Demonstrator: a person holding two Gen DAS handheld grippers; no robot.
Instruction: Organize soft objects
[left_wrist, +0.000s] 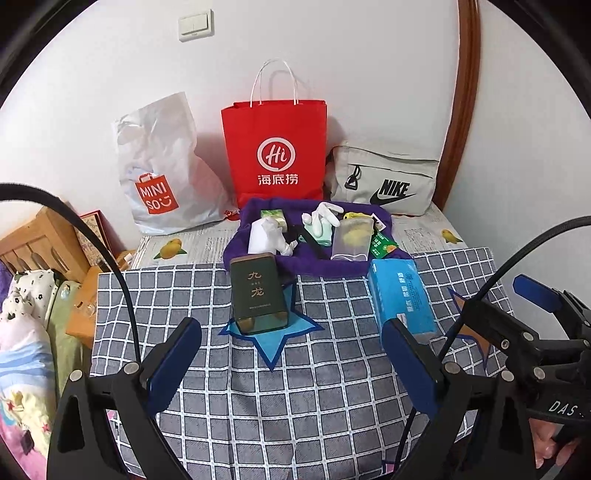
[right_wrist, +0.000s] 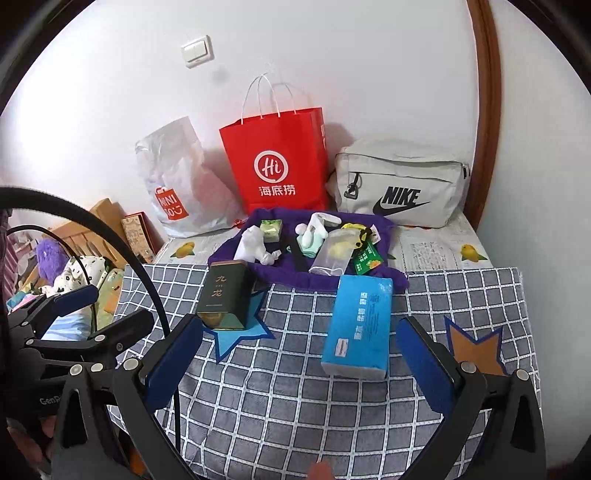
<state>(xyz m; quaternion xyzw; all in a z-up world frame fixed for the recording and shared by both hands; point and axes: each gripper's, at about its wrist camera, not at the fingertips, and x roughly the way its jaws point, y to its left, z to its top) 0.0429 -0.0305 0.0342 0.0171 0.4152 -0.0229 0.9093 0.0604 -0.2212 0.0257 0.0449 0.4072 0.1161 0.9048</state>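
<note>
A purple cloth (left_wrist: 317, 264) (right_wrist: 280, 275) lies at the back of the checked table cover and holds small soft things: a white crumpled wrapper (left_wrist: 264, 236), a white and mint toy (left_wrist: 319, 221), a clear pouch (left_wrist: 351, 238) and a green packet (left_wrist: 384, 245). A dark green tin (left_wrist: 258, 291) (right_wrist: 225, 299) stands on a blue star mat. A blue tissue pack (left_wrist: 400, 295) (right_wrist: 356, 328) lies to its right. My left gripper (left_wrist: 291, 363) is open and empty in front of the tin. My right gripper (right_wrist: 299, 363) is open and empty just before the tissue pack.
Against the wall stand a white Miniso bag (left_wrist: 162, 177), a red paper bag (left_wrist: 275, 151) and a grey Nike bag (left_wrist: 386, 179). An orange star mat (right_wrist: 476, 349) lies at the right. A wooden bed frame (left_wrist: 40, 240) and bedding are at the left.
</note>
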